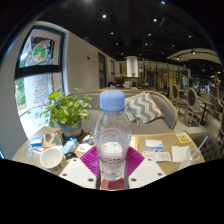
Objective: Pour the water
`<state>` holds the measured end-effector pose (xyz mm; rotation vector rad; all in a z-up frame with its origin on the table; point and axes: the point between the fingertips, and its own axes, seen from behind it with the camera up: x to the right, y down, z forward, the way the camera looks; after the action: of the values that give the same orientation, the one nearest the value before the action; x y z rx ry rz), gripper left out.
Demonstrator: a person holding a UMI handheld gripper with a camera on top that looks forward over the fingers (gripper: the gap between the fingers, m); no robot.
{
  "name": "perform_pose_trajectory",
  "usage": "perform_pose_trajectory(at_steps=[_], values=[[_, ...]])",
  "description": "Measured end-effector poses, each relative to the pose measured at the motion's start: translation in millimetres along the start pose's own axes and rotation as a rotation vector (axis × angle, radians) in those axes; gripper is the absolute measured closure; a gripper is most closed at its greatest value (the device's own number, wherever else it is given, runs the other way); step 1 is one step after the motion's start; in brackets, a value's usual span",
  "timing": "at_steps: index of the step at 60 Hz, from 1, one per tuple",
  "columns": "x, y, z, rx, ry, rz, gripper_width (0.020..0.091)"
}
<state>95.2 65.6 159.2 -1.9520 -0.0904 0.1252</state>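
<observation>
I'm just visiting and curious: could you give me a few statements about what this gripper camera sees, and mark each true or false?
1. The clear plastic water bottle has its pale blue cap on. True.
2. The gripper is empty. False: its pink-padded fingers clamp the bottle.
3. A leafy green potted plant stands beyond the bottle. True.
4. The small white cup sits on top of the bottle. False: it rests on the light table, beside it.

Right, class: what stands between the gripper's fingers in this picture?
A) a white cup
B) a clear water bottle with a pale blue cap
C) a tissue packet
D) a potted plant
B: the water bottle, capped in pale blue, stands upright between the pink-padded fingers of the gripper.
</observation>
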Motion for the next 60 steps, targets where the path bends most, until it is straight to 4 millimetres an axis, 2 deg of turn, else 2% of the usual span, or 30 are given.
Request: perform_pose_trajectory(at_steps=[5, 13, 24, 30, 38, 44, 46, 50, 52, 56, 60], values=[[5, 30, 12, -0.036, -0.010, -0.008, 0.0794], [8, 60, 20, -0.075, -0.013, -0.020, 0.0788], [6, 92, 25, -0.125, -0.021, -0.006, 0.0780], [6, 91, 22, -0.103, -0.019, -0.014, 0.0753], [5, 91, 22, -0.109, -0.013, -0.036, 0.0631], [5, 97, 20, -0.158, -0.004, -0.014, 0.0494], [4, 102, 18, -0.185, -0.002, -0.007, 0.0430], [2, 104, 9, -0.212, 0.001, 0.006, 0.0234], [2, 102, 1, -0.218, 0.013, 0.009, 0.0268], [3, 97, -18, -0.232, 0.049, 0.011, 0.0244], [0, 89, -42, -0.244, 0.078, 0.019, 0.0249]])
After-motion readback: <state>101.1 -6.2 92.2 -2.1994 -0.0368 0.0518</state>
